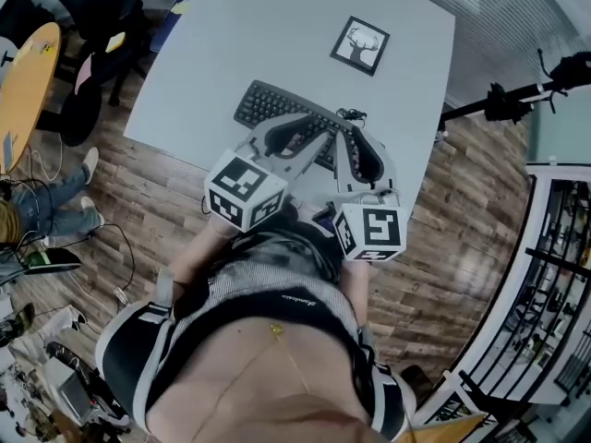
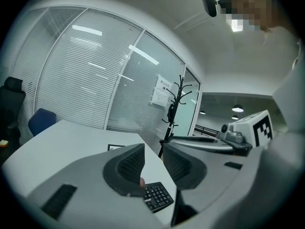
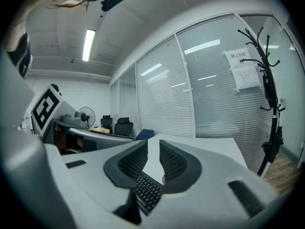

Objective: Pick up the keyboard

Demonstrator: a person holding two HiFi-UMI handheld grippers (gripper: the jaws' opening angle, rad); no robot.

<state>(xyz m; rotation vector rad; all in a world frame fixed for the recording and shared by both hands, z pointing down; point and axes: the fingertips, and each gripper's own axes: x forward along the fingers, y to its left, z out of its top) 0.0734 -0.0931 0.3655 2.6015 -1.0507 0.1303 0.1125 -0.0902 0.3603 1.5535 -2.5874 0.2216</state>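
Observation:
A black keyboard (image 1: 263,104) lies near the front edge of the white table (image 1: 277,26), with a cable at its right end. Both grippers hover close together over its near side, pointing almost level. My left gripper (image 1: 309,129) stands open: in the left gripper view (image 2: 153,151) bare table shows through the gap, and the keyboard's number-pad end (image 2: 158,197) lies below the jaws. My right gripper (image 1: 358,141) is narrowly open; in the right gripper view (image 3: 153,147) its pads have nothing between them, and the keyboard (image 3: 147,193) sits underneath.
A framed deer picture (image 1: 360,44) lies farther back on the table. Dark office chairs (image 1: 92,7) and a round wooden table (image 1: 23,81) stand at the left. A black coat rack (image 2: 178,99) stands off the table's right edge by the glass wall.

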